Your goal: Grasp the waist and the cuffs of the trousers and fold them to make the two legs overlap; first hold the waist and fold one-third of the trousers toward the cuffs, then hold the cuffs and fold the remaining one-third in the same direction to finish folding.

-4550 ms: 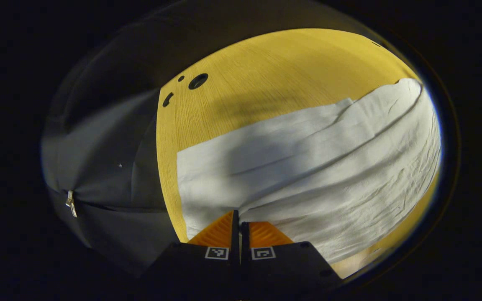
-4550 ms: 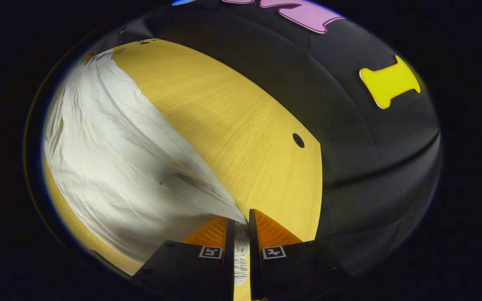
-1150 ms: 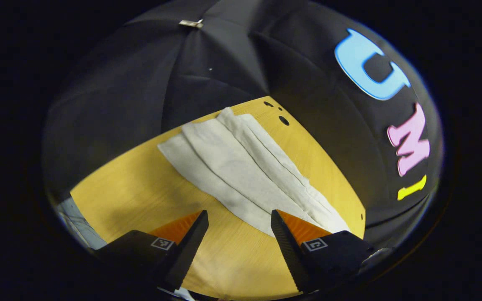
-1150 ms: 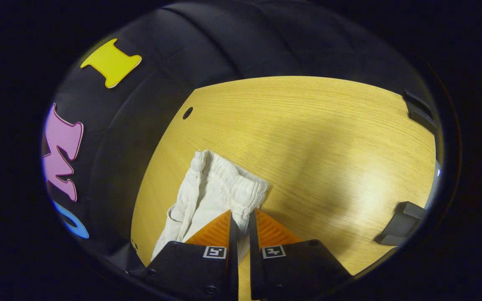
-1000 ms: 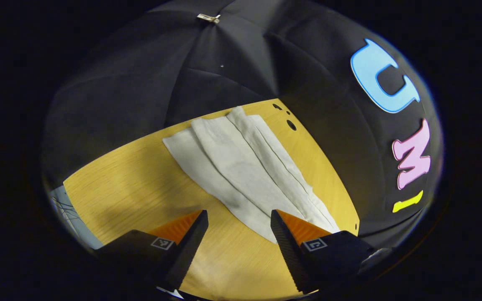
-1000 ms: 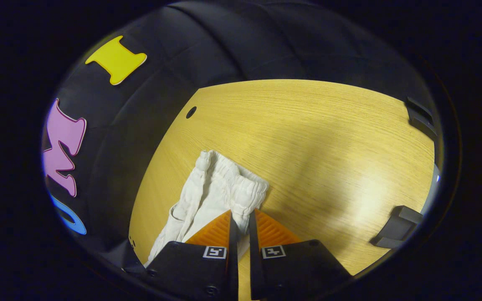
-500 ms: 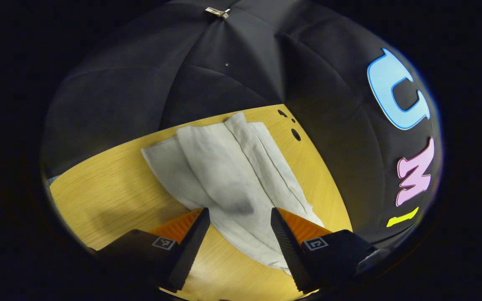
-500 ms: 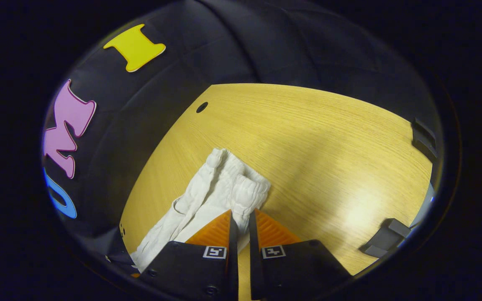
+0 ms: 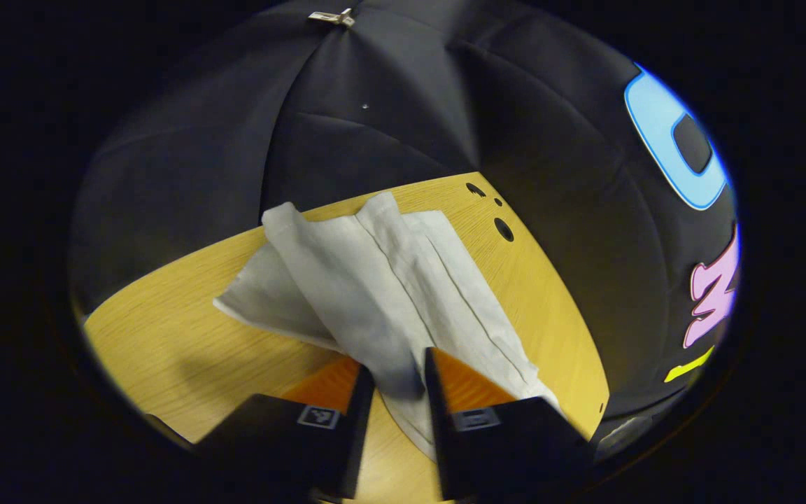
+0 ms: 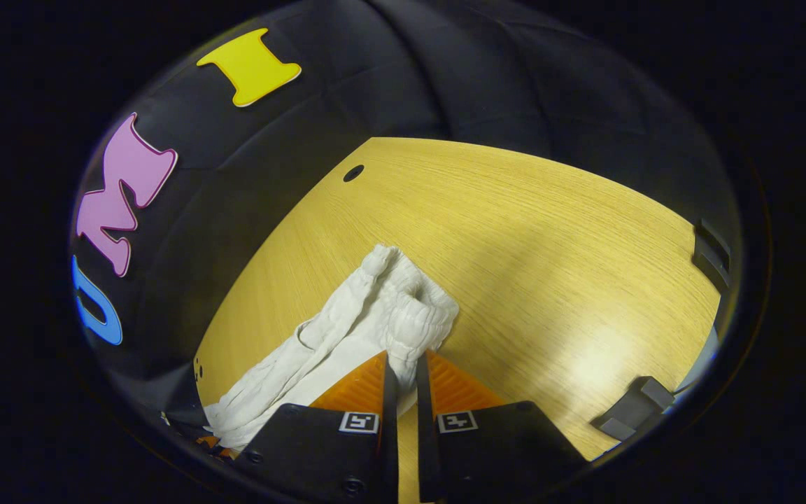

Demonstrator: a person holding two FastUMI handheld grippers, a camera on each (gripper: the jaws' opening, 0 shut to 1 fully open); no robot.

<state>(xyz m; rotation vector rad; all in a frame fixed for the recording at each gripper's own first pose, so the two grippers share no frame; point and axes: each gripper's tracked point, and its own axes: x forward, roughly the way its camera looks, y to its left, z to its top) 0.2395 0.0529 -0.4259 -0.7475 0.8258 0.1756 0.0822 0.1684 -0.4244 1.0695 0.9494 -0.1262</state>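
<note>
Along the bench's [image 10: 550, 231] far edge the white trousers [image 9: 389, 280] lay limp, light and slump-prone, left gripper [image 9: 397, 381] pinching mid-leg cloth, right gripper [image 10: 403, 374] clamped on the elastic waistband [image 10: 413, 315], the firmest hold.

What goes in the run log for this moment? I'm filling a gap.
left gripper: shut on trousers edge, lifted | right gripper: shut on waist | table: legs overlapped | thirds fold: not done
</note>
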